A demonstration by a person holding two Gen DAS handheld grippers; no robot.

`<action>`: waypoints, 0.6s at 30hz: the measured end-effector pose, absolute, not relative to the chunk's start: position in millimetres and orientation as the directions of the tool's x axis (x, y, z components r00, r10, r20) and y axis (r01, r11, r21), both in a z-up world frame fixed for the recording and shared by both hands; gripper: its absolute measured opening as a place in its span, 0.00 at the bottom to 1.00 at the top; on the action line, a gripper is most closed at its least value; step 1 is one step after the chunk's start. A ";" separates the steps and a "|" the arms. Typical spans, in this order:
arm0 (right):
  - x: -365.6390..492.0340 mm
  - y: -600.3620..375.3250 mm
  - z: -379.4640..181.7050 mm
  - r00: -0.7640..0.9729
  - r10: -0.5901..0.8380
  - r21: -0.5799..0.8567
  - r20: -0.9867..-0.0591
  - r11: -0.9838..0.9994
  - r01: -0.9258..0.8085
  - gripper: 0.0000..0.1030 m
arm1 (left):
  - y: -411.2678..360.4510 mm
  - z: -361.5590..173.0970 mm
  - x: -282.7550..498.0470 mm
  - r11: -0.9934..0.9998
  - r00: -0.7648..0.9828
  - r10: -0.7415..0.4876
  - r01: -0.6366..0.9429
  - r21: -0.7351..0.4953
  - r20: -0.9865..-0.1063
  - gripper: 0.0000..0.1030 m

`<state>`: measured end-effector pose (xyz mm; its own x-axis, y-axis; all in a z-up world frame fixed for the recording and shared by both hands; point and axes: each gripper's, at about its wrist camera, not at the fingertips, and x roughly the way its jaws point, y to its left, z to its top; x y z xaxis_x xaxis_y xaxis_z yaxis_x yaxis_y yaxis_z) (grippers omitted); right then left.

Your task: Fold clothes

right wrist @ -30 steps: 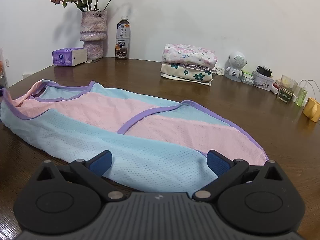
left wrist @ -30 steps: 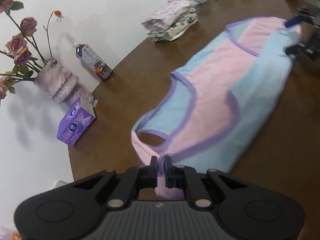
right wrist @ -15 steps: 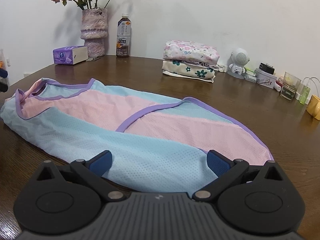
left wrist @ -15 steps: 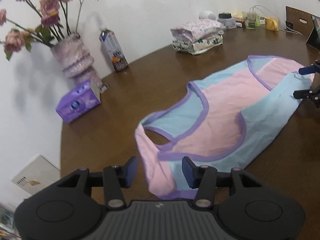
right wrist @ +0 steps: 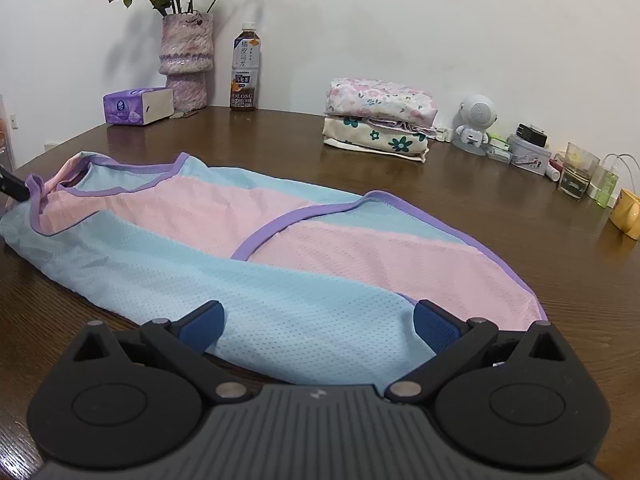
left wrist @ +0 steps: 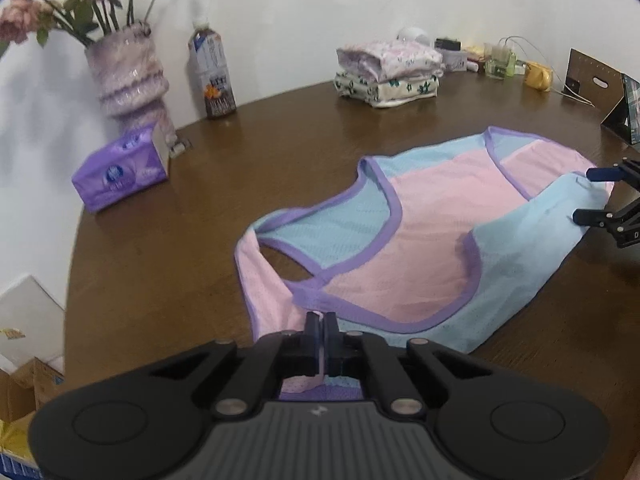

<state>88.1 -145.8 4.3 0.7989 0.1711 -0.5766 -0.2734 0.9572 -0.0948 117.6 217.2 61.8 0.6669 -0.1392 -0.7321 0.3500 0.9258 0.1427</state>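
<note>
The left tongs (left wrist: 323,326) are pinched onto the pink strap end of the pink-and-blue mesh sleeveless top with purple binding (left wrist: 420,248), which lies lengthwise on the brown wooden counter (left wrist: 280,152); the right tongs (right wrist: 318,322) are spread wide over its blue hem end, gripping nothing. This looks like the grasping step of a fold, so the right tongs likely need to close on the hem before both ends are lifted. Farther back sits a stack of folded floral clothes (right wrist: 378,118).

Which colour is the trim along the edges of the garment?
Purple trim on the pink-and-blue garment; clearest from the right wrist.
</note>
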 end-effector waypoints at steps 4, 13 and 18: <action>88.1 -145.1 4.4 0.798 0.172 -0.097 -0.577 0.956 -0.276 1.00 | 220.0 57.7 121.9 0.941 0.677 -0.103 0.304 0.150 -0.729 0.08; 83.4 -145.7 6.9 0.804 0.173 -0.100 -0.569 0.956 -0.277 1.00 | 221.2 62.6 98.2 0.968 0.762 -0.048 0.194 0.157 -0.646 0.35; 81.1 -151.0 10.7 0.811 0.188 -0.078 -0.554 0.958 -0.276 0.99 | 198.1 45.1 83.7 0.948 0.717 -0.162 0.305 0.095 -0.678 0.23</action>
<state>81.1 -151.0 10.7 0.8107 0.1885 -0.5544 -0.2759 0.9580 -0.0778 83.7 198.1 45.1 0.7165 -0.1620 -0.6785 0.3046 0.9477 0.0954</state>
